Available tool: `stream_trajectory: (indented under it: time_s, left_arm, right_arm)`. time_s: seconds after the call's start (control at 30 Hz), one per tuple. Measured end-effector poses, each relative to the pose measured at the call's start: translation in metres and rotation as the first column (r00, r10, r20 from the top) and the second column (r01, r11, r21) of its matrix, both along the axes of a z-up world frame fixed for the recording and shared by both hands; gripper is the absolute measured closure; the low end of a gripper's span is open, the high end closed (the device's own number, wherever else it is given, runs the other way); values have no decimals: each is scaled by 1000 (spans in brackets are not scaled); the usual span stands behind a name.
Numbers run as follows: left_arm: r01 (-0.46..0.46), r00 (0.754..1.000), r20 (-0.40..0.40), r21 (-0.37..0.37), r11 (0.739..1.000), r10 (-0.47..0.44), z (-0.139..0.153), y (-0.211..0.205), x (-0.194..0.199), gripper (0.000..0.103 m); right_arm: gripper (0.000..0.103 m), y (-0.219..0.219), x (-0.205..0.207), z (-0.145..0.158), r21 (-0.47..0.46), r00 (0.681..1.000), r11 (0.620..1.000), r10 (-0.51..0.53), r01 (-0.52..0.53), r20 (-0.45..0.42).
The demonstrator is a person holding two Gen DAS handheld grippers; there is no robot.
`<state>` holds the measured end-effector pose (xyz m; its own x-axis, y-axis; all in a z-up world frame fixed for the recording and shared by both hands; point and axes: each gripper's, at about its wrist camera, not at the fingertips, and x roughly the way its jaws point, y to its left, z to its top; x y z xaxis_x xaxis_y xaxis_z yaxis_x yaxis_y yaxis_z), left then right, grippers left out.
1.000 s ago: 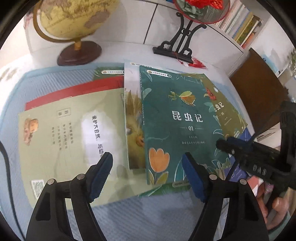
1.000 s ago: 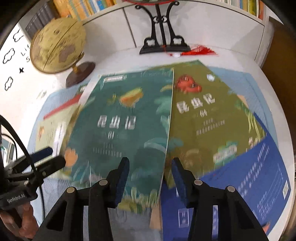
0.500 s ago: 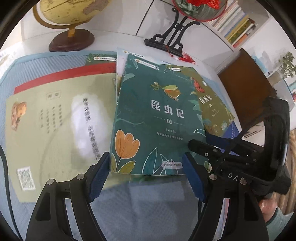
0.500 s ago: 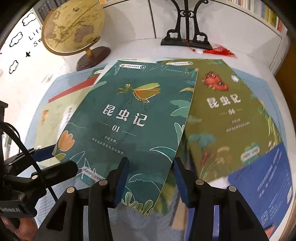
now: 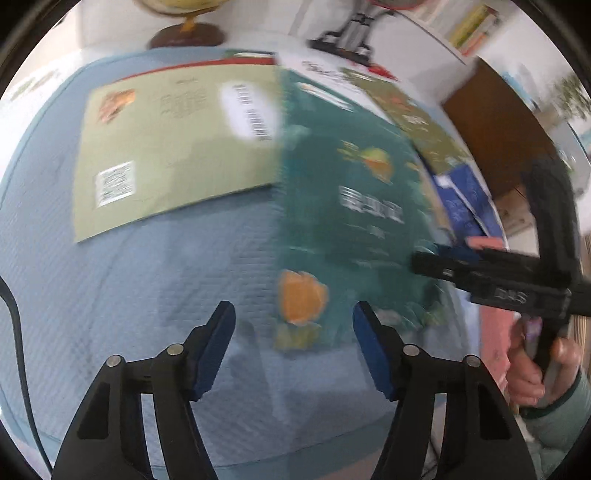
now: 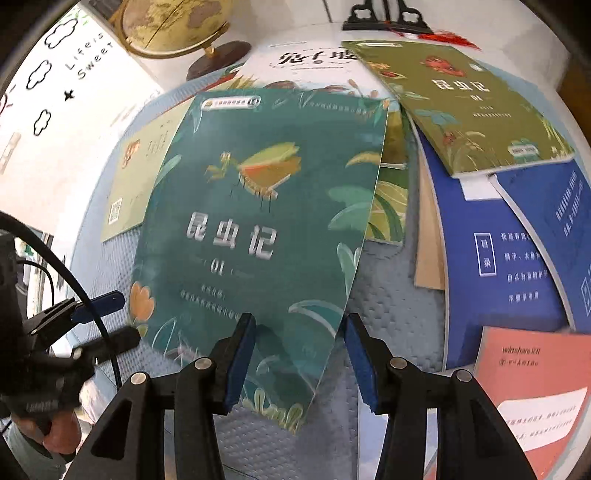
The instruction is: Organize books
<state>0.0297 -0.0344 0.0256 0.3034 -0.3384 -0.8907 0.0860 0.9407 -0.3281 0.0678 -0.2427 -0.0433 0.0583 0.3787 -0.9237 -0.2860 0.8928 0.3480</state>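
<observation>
A dark green book with an insect on its cover (image 6: 258,229) lies on the blue mat, its near edge between the fingers of my right gripper (image 6: 299,363), which is open. The same book is blurred in the left wrist view (image 5: 351,221). My left gripper (image 5: 293,345) is open and empty, just short of the book's near left corner. It also shows at the left of the right wrist view (image 6: 110,317). An olive book (image 6: 458,107), a pale green book (image 5: 177,144), blue books (image 6: 509,258) and a salmon book (image 6: 535,384) lie around.
A globe (image 6: 177,26) and a black ornament stand (image 6: 388,18) are at the back of the table. A white book (image 6: 314,62) lies under the others. The blue quilted mat (image 5: 147,295) covers the table. A brown chair (image 5: 495,125) stands to the right.
The dark green book has slid toward me and off the pile, uncovering the white book. My left gripper has swung left and pulled back, so bare mat lies between its fingers.
</observation>
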Motion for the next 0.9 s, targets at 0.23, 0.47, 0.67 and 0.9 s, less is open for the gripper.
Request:
stream_trajectory:
  time_s: [0.23,0.47,0.67,0.9]
  left_arm:
    - [-16,1000,-5,-40,999,16,-9,7,27,55]
    - [5,1000,-14,-47,999,-6,-12,-6,29,61]
    - [37,999,4,-16,999,-37,-8,-9,18,65]
    - [14,1000,-26,-44,999,-15,-13,4,2,65]
  right_arm:
    - [41,1,0,0,-60,997,996,-60,63,47]
    - [49,17,-8,3,-78,996,996,-28,35,89]
    - [49,29,-7,5,-81,995,997,23,-15,93]
    - [48,45,-3,0,-65,996,997,47,-42,79]
